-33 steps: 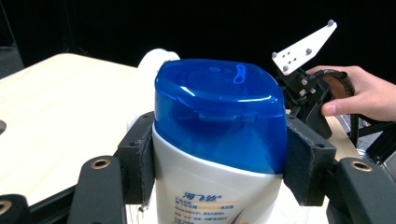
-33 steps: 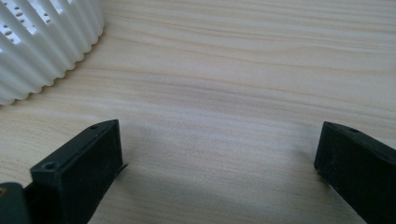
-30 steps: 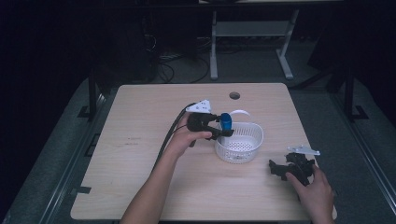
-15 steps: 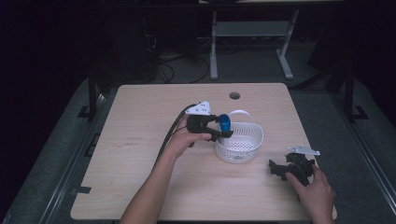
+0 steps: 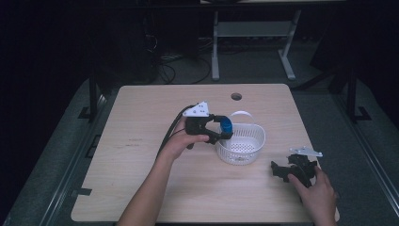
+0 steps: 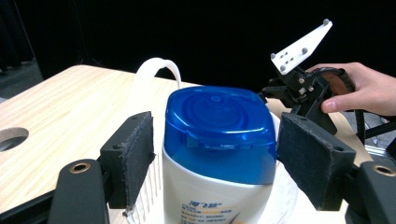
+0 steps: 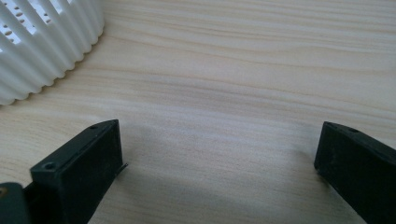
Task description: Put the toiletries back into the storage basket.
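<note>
Since the earlier frame: left gripper point(image 5: 225, 133) jaws just opened off bottle point(image 5: 227, 126), hand barely shifted. High view, centre: bottle standing in basket point(image 5: 254, 146), delivery seemingly done, withdrawal left; wooden table point(image 5: 141, 141), dark room. Left gripper view: pads point(image 6: 135, 156) clear of blue cap point(image 6: 219, 133). Right gripper view: jaws spread, empty, over tabletop.

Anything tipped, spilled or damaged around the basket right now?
Nothing stands out. The bottle is upright at the white basket, cap shut, between the left gripper pads, which have just been opening and stand clear of it. No spill on the table.
</note>
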`<state>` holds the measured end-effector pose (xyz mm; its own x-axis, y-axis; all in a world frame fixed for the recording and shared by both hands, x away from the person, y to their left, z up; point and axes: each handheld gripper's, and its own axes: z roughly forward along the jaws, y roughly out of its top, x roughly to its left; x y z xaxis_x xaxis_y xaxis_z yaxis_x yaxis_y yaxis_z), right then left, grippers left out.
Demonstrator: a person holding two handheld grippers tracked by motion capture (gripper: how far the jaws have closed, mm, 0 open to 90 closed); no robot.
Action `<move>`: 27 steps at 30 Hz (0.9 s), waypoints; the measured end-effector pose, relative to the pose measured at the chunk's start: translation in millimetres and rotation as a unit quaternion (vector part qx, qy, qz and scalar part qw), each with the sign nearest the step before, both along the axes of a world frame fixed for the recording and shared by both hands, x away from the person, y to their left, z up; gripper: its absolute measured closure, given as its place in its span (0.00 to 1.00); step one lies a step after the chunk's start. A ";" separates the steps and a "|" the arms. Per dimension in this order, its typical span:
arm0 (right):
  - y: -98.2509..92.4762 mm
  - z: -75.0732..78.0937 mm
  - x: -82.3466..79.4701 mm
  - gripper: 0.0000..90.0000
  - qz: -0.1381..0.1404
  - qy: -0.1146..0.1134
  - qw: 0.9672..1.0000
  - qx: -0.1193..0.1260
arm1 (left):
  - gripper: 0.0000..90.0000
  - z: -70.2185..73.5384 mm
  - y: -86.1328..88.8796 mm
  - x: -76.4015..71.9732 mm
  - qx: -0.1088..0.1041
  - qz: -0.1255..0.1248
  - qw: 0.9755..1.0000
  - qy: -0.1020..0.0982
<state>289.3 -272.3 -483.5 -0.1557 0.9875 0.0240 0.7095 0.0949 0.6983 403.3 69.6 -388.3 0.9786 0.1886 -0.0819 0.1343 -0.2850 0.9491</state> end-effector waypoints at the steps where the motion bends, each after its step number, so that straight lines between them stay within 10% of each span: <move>1: 0.1 0.0 0.0 0.00 0.000 0.000 1.000 0.000 | 0.30 1.3 1.0 -0.8 0.000 0.000 1.000 0.002; 27: 0.0 0.1 -0.1 0.01 0.000 0.000 1.000 0.000 | 0.22 23.7 65.1 -23.3 0.041 0.066 0.997 -0.003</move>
<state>289.2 -272.2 -483.4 -0.1566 0.9874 0.0236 0.7093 0.0958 0.6984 380.0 134.7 -364.6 0.9454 0.3213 -0.0544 0.1694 -0.3418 0.9244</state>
